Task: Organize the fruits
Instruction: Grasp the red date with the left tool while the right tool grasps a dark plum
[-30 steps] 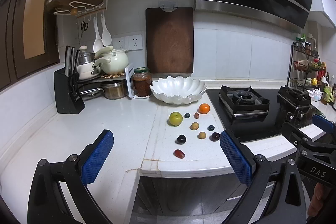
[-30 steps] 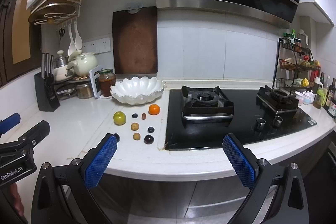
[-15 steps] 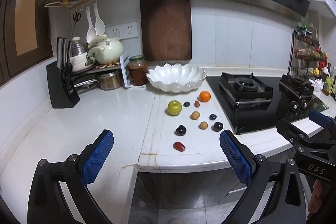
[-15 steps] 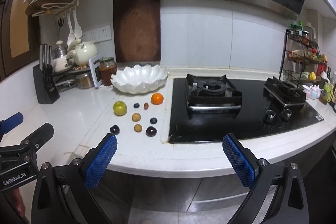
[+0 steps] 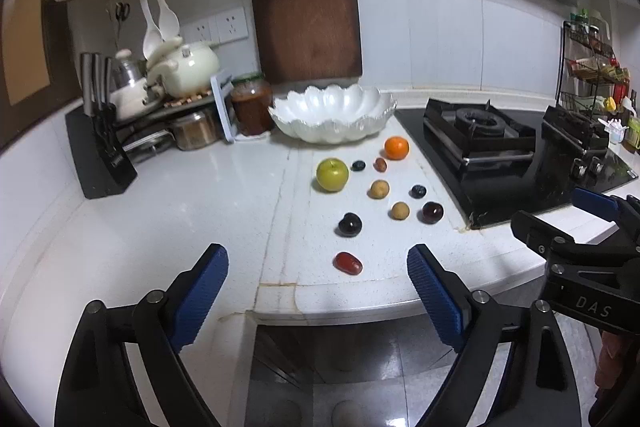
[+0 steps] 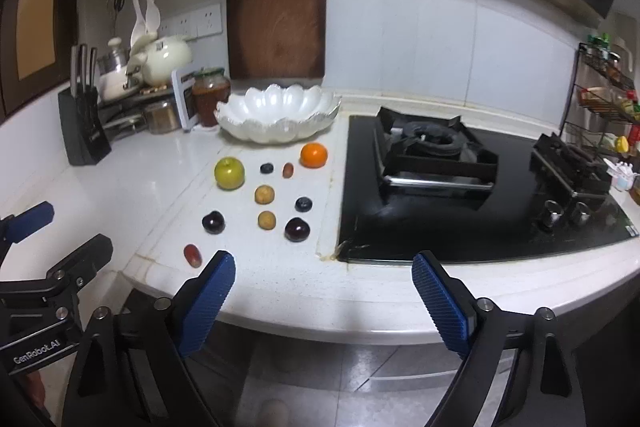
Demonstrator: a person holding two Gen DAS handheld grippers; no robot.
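Note:
Several fruits lie loose on the white counter in front of a white scalloped bowl (image 5: 332, 115) (image 6: 278, 113): a green apple (image 5: 332, 174) (image 6: 229, 173), an orange (image 5: 396, 147) (image 6: 314, 155), dark plums (image 5: 350, 224) (image 6: 213, 221), small tan fruits (image 5: 379, 189), blueberries and a red date (image 5: 348, 262) (image 6: 192, 255). My left gripper (image 5: 316, 267) hovers before the counter's front edge, its jaws closing with nothing between them; the red date lies just beyond. My right gripper (image 6: 324, 275) hangs near the hob's front corner, jaws also closing on nothing.
A black gas hob (image 5: 500, 147) (image 6: 460, 179) fills the counter's right side. At the back left stand a knife block (image 5: 98, 155), pots, a jar (image 5: 252, 103) and a wooden cutting board (image 5: 306, 11) against the wall. A spice rack (image 6: 608, 99) stands far right.
Both grippers have come lower and closer to the counter, so the fruits look larger. The blue pads of each gripper have drawn slightly inward.

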